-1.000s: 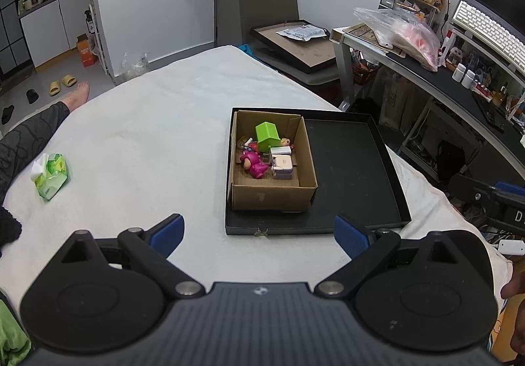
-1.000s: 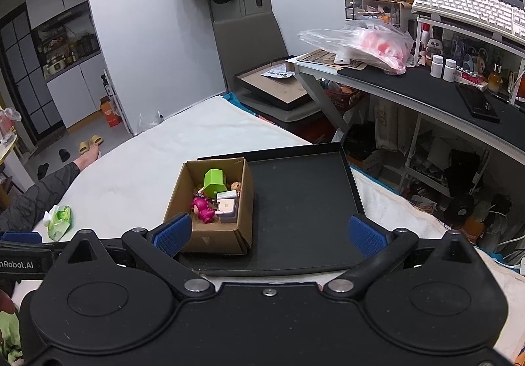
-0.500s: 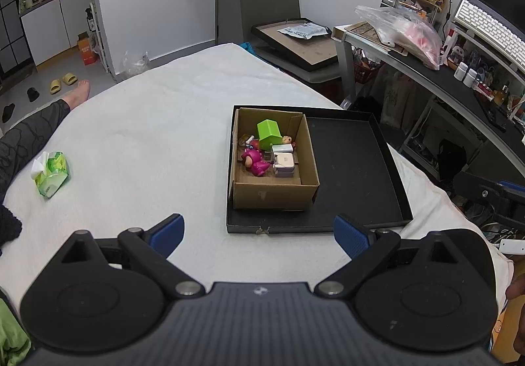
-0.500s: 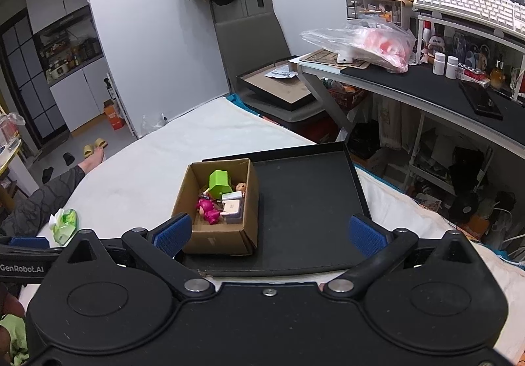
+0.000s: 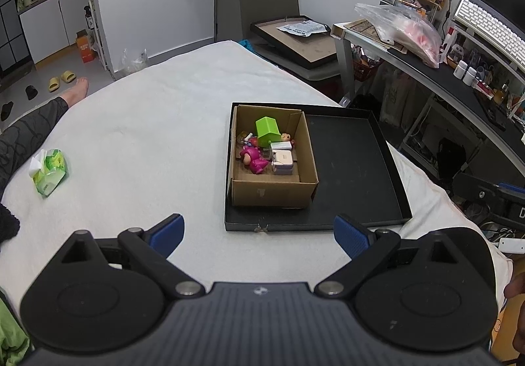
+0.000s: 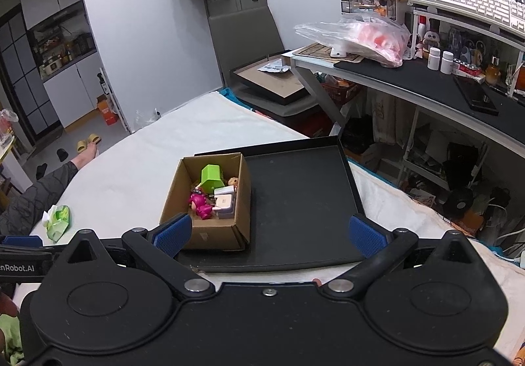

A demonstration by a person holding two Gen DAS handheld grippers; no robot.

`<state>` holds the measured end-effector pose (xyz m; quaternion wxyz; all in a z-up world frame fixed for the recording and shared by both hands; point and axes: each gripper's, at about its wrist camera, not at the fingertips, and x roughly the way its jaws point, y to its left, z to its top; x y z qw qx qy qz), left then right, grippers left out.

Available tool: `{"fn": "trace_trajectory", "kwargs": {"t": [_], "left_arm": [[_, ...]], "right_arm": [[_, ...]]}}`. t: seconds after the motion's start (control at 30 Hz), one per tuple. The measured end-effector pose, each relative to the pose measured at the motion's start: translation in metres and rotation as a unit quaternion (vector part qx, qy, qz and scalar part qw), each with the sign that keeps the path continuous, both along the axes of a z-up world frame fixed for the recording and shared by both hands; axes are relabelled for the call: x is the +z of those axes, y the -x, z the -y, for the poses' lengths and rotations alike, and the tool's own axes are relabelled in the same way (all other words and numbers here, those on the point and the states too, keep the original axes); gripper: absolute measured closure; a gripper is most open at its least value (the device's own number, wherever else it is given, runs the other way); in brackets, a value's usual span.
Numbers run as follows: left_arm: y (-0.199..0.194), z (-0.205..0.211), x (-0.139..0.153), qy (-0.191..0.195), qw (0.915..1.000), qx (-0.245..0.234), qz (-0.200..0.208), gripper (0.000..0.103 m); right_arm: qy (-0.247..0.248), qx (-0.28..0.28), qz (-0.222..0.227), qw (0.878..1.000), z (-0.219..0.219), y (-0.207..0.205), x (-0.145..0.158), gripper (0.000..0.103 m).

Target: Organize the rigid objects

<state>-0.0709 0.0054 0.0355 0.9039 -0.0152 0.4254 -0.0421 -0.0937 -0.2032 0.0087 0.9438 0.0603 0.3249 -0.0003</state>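
Observation:
A brown cardboard box (image 5: 272, 192) (image 6: 210, 234) stands in the left part of a shallow black tray (image 5: 354, 169) (image 6: 295, 202) on the white-covered table. Inside the box lie a green house-shaped block (image 5: 267, 131) (image 6: 211, 176), a pink figure (image 5: 252, 160) (image 6: 199, 203), a white charger (image 5: 283, 162) (image 6: 224, 204) and a small doll head (image 5: 286, 137) (image 6: 233, 181). My left gripper (image 5: 259, 234) hovers open in front of the tray, holding nothing. My right gripper (image 6: 267, 233) is open too, above the tray's near edge, with its left pad (image 6: 172, 234) in front of the box.
A green tissue pack (image 5: 49, 170) (image 6: 57, 221) lies at the table's left. A person's sleeved leg (image 5: 23, 136) rests past the left edge. A cluttered desk (image 6: 426, 77) with keyboard and bottles stands right, and a chair (image 5: 272, 5) with a framed board behind.
Both grippers have drifted slightly; the box and tray sit a little differently in each view. Both stay open and nothing has been picked up.

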Motion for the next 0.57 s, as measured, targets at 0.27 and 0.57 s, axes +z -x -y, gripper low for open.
{"fn": "trace_trajectory", "kwargs": {"t": [0.27,0.57], "left_arm": [[0.0007,0.0016,-0.0016,0.000,1.0000,-0.002,0.000,0.006],[0.0023,0.0075,-0.0082,0.000,1.0000,-0.008,-0.001,0.006]], "right_arm": [[0.002,0.003,-0.002,1.000,-0.0014,-0.0005,-0.0026,0.000],[0.003,0.003,-0.011,1.000,-0.0022,-0.0034,-0.0077,0.000]]}}
